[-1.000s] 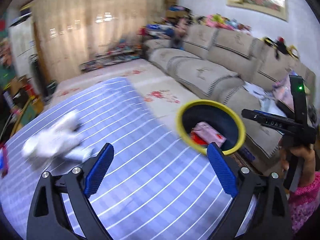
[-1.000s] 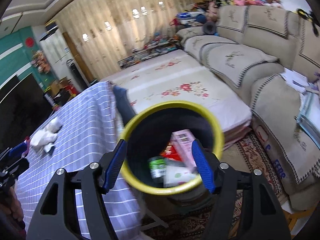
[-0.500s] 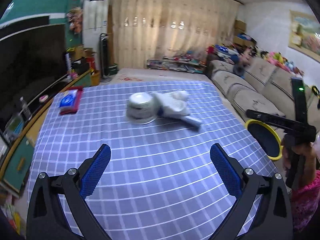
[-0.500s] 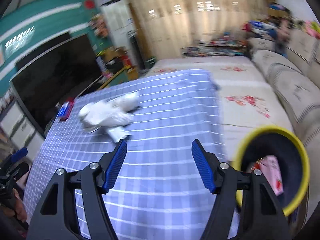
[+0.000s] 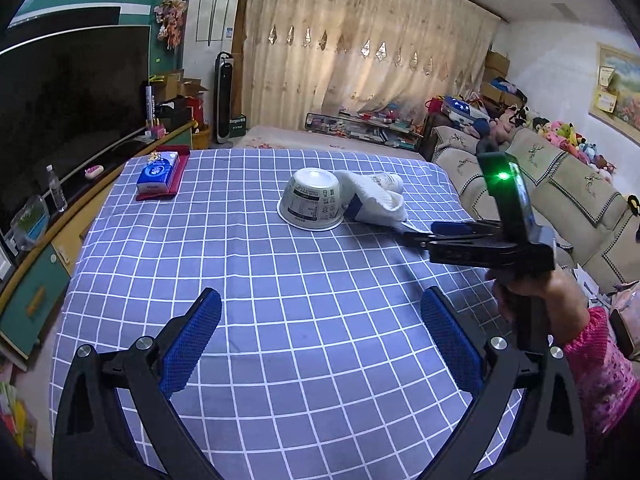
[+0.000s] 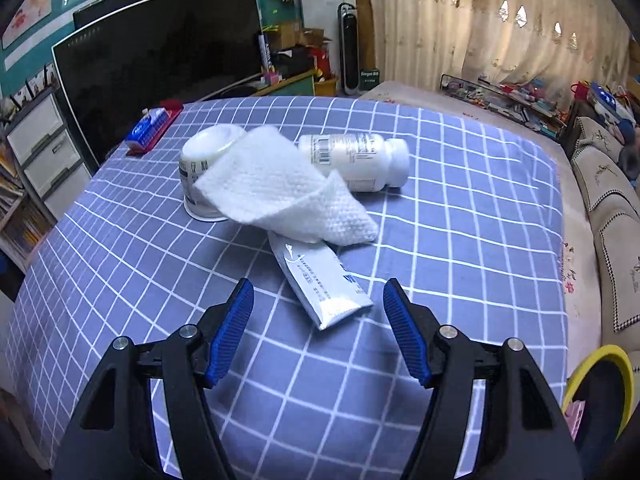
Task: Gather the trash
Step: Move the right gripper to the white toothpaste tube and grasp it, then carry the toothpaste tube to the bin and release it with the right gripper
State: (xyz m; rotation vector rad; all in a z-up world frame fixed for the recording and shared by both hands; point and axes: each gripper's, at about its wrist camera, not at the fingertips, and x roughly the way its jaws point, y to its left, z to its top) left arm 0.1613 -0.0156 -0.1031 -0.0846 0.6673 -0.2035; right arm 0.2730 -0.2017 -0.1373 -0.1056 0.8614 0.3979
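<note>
On the blue checked tablecloth [image 6: 460, 208] lies a small heap of trash. A white paper cup [image 6: 200, 164] stands upside down, and a white tissue [image 6: 276, 192] drapes over it. A white plastic bottle [image 6: 356, 156] lies on its side behind, and a flattened white tube [image 6: 316, 276] pokes out toward me. My right gripper [image 6: 318, 300] is open, its tips just short of the tube's flat end. My left gripper [image 5: 322, 316] is wide open and empty over bare cloth, well short of the cup [image 5: 312, 200]. The yellow-rimmed bin [image 6: 600, 384] sits low at the right.
A blue tissue pack on a red mat [image 5: 158, 174] lies at the table's far left corner. A large dark TV [image 6: 160, 52] and cabinet run along the left; a sofa [image 5: 560, 184] runs along the right. A person's hand in a pink sleeve [image 5: 592, 344] holds the right gripper.
Both grippers swung from the yellow-rimmed bin back over the table. The trash heap now lies ahead of them, and the bin has slid to the lower right edge of the right wrist view.
</note>
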